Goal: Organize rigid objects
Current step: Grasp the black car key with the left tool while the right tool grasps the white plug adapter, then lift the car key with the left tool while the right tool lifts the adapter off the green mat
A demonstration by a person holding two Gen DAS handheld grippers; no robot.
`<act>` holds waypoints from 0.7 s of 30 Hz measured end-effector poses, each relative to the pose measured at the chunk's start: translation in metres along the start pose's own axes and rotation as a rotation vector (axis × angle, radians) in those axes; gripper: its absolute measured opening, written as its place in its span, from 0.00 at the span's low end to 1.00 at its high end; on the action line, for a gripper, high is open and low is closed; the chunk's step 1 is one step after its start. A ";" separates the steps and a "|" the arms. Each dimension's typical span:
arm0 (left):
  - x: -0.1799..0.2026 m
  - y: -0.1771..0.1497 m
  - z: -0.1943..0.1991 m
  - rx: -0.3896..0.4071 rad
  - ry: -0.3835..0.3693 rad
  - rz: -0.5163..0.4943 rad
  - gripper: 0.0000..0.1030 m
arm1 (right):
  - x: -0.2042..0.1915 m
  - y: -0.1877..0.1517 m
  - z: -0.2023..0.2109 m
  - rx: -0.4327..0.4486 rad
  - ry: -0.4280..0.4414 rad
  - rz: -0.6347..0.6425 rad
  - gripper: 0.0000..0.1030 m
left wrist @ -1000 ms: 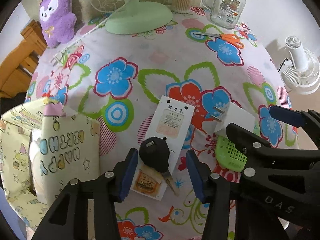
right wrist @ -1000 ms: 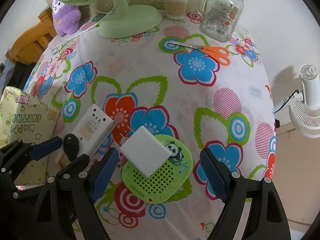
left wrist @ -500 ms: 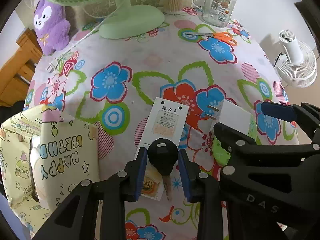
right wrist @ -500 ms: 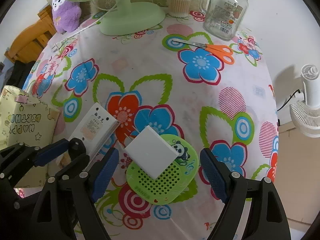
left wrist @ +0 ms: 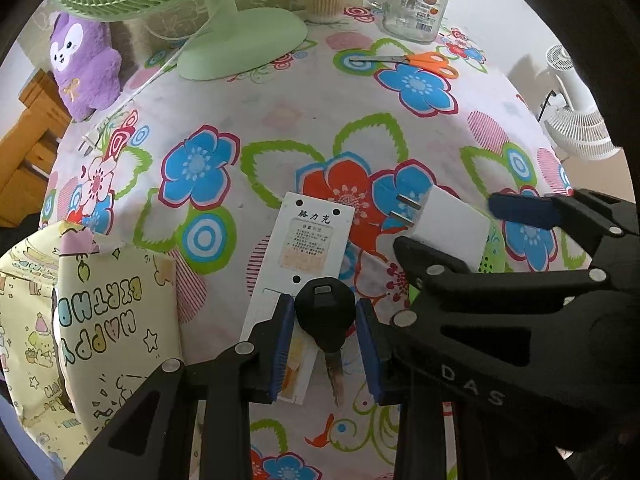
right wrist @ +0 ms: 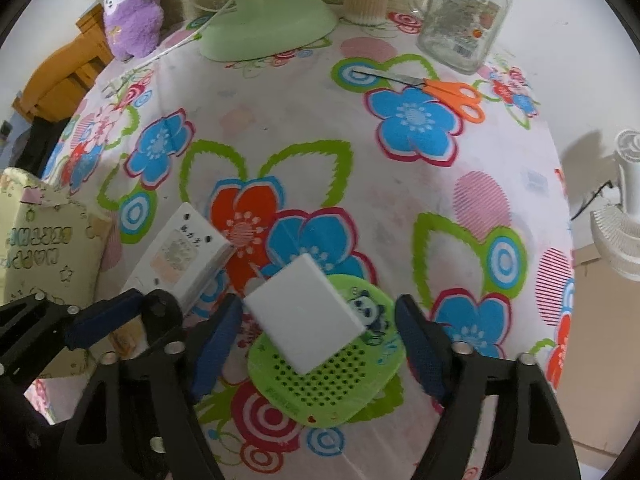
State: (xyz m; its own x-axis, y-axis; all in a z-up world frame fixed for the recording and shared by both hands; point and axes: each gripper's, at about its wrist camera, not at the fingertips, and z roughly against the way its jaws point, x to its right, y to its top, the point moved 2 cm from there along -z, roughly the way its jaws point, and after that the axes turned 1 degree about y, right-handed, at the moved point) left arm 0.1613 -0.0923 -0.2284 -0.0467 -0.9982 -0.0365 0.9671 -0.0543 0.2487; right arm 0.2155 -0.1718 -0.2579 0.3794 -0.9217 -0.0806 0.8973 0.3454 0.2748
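My left gripper (left wrist: 325,332) is shut on the head of a black key (left wrist: 325,314). The key's blade points back toward the camera, and it lies over the near end of a white card box (left wrist: 316,236). In the right wrist view that gripper (right wrist: 156,316) sits at the lower left. A white charger plug (right wrist: 308,316) rests on a green perforated speaker disc (right wrist: 332,388). My right gripper (right wrist: 320,344) straddles both; its jaws are closing, and a gap still shows at the left pad. In the left wrist view the right gripper (left wrist: 468,236) flanks the charger (left wrist: 448,224).
A yellow birthday gift bag (left wrist: 100,320) stands at the left table edge. At the back are a green fan base (left wrist: 240,44), a purple plush (left wrist: 84,64), a swab tub (left wrist: 322,0), a glass jar (left wrist: 416,4) and orange scissors (left wrist: 420,62). A white fan (left wrist: 576,128) stands beyond the right edge.
The left jaws closed onto the black key's head. The right jaws narrowed around the charger and the green disc. Neither hand shifted much.
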 end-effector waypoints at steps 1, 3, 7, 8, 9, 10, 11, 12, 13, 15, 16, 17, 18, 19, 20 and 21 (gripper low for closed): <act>0.001 0.000 0.000 0.000 0.003 -0.004 0.31 | -0.001 0.000 -0.001 -0.004 0.010 -0.001 0.62; 0.001 0.000 0.000 0.000 0.006 -0.009 0.31 | -0.001 -0.002 -0.001 -0.011 0.021 -0.013 0.60; 0.003 -0.001 0.000 -0.011 -0.006 -0.006 0.31 | 0.004 -0.007 0.001 -0.015 0.008 -0.039 0.59; 0.004 -0.001 0.000 -0.010 -0.005 -0.010 0.31 | 0.005 -0.008 0.002 -0.016 0.011 -0.042 0.59; 0.005 -0.001 0.000 -0.011 -0.005 -0.012 0.31 | 0.006 -0.010 0.003 -0.018 0.014 -0.048 0.59; 0.006 -0.002 0.001 -0.015 -0.009 -0.014 0.31 | 0.007 -0.012 0.004 -0.019 0.015 -0.051 0.59; 0.007 -0.003 0.001 -0.016 -0.013 -0.014 0.31 | 0.007 -0.013 0.005 -0.018 0.014 -0.052 0.59; 0.008 -0.004 0.002 -0.016 -0.015 -0.015 0.31 | 0.008 -0.015 0.007 -0.016 0.012 -0.054 0.59; 0.010 -0.005 0.003 -0.014 -0.015 -0.019 0.31 | 0.009 -0.017 0.009 -0.015 0.009 -0.056 0.59; 0.013 -0.006 0.006 -0.007 -0.013 -0.024 0.31 | 0.011 -0.020 0.012 -0.010 0.008 -0.064 0.59; 0.015 -0.007 0.008 -0.003 -0.013 -0.028 0.31 | 0.012 -0.021 0.014 -0.008 0.008 -0.068 0.59; 0.016 -0.008 0.010 0.002 -0.013 -0.031 0.31 | 0.013 -0.023 0.016 -0.006 0.005 -0.069 0.59; 0.018 -0.008 0.011 0.002 -0.014 -0.033 0.31 | 0.013 -0.025 0.017 -0.003 0.000 -0.069 0.59; 0.019 -0.009 0.012 0.004 -0.014 -0.035 0.31 | 0.015 -0.026 0.019 -0.002 -0.002 -0.070 0.59; 0.021 -0.010 0.015 0.007 -0.015 -0.036 0.31 | 0.016 -0.028 0.021 0.001 -0.003 -0.072 0.59; 0.023 -0.011 0.016 0.009 -0.015 -0.038 0.31 | 0.017 -0.030 0.024 0.003 -0.005 -0.074 0.59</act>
State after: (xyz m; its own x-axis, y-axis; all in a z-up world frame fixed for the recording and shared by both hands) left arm 0.1457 -0.1148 -0.2162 -0.0873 -0.9957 -0.0312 0.9621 -0.0924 0.2566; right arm 0.1897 -0.2016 -0.2447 0.3106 -0.9457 -0.0959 0.9224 0.2755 0.2706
